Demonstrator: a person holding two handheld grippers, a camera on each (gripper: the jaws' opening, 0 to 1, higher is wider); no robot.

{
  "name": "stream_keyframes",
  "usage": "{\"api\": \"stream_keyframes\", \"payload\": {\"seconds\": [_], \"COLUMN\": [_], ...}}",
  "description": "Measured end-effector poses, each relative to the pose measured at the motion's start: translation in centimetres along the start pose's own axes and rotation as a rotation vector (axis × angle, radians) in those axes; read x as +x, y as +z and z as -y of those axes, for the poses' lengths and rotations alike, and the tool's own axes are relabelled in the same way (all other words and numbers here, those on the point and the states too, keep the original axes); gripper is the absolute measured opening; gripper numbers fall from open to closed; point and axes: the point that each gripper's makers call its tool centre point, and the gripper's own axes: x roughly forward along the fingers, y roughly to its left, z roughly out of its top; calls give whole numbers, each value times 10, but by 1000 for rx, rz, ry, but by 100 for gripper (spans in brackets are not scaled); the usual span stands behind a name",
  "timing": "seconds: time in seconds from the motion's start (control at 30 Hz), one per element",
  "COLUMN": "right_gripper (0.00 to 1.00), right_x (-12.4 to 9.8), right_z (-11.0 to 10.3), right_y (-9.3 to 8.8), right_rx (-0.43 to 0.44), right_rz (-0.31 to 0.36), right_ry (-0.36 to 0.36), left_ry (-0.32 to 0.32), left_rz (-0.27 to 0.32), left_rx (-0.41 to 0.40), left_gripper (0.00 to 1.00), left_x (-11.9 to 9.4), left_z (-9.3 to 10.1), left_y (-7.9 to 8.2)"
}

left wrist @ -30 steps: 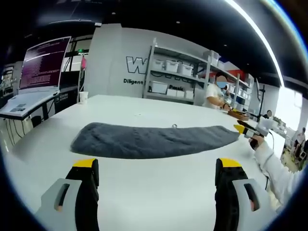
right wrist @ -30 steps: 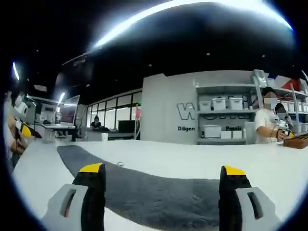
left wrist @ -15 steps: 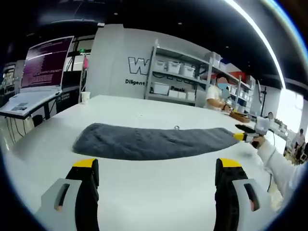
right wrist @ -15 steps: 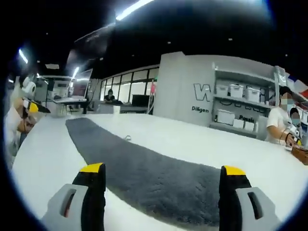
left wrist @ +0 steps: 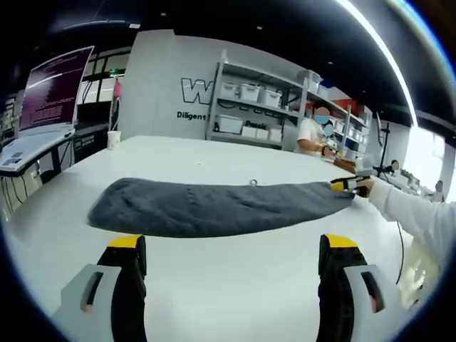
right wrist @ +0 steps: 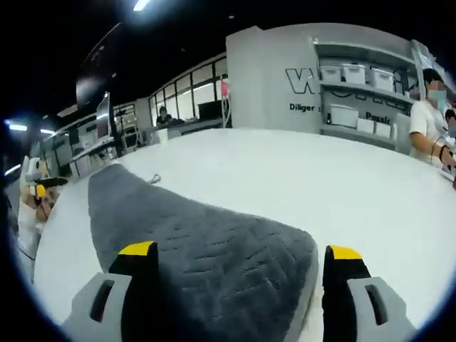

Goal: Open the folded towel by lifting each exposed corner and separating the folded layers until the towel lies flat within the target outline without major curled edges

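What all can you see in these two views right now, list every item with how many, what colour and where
towel: one, dark grey, folded into a long strip across the white table, one end between the right gripper's jaws
table: one, white, under the towel
small loop: one, pale, at the towel's far edge
cup: one, white, far left table edge
shelving unit: one, grey, with white bins, against the back wall
screen: one, purple-lit, far left
person: one, in white, seated by the shelves
sleeve: one, white, behind the right gripper
left gripper: one, grey with yellow tips, open, short of the towel
right gripper: one, same colours, open around the towel end
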Motion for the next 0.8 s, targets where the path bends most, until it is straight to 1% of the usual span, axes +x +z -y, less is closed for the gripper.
{"api": "stream_keyframes", "payload": {"seconds": [0.07, 0.17, 0.2, 0.23, 0.27, 0.3, 0.37, 0.43, 0.47, 0.5, 0.53, 0.6, 0.63, 0.67, 0.7, 0.73, 0.77, 0.8], "right_gripper": [87, 79, 75, 71, 67, 64, 62, 57, 53, 45, 40, 37, 34, 30, 21, 14, 11, 9], "right_x": [0, 6, 12, 14, 21, 21, 20, 20, 20, 20, 19, 18, 17, 14, 12, 10, 8, 5], "right_z": [-1, 8, 14, 19, 32, 35, 35, 35, 35, 33, 30, 28, 28, 25, 24, 23, 22, 19], "right_y": [-2, 0, 1, -2, 0, -1, -1, -1, -1, 0, 0, -1, -1, -1, 3, 6, 9, 11], "right_rx": [-4, -18, -18, -12, -12, -30, -33, -20, -20, -31, -33, -36, -38, -55, -80, -101, -102, -104], "right_rz": [0, -10, -20, -40, -57, -65, -52, -51, -46, -37, -34, -30, -31, -24, -9, 6, 18, 29], "right_ry": [-9, -32, -37, -52, -65, -75, -72, -68, -63, -48, -38, -42, -44, -45, -43, -33, -27, -26], "left_ry": [5, 11, 12, 11, 9, 5, -4, -13, -16, -20, -22, -27, -28, -29, -30, -30, -29, -28], "left_rz": [-7, -20, -20, -21, -24, -27, -36, -44, -49, -54, -57, -62, -64, -66, -66, -66, -66, -65], "left_rx": [-2, -5, -6, -7, -6, -5, -3, -2, 0, 3, 4, 6, 7, 8, 9, 9, 8, 7], "left_gripper": [99, 99, 99, 99, 99, 99, 99, 99, 99, 99, 99, 99, 99, 99, 99, 99, 99, 99], "left_x": [3, 9, 11, 13, 15, 17, 21, 25, 26, 28, 29, 30, 30, 30, 30, 30, 30, 30], "left_z": [-2, -3, -3, -3, -1, 0, 3, 6, 8, 9, 10, 11, 12, 12, 12, 12, 12, 12], "left_y": [-2, -4, -5, -5, -5, -6, -8, -10, -11, -12, -13, -14, -14, -14, -14, -15, -15, -15]}}
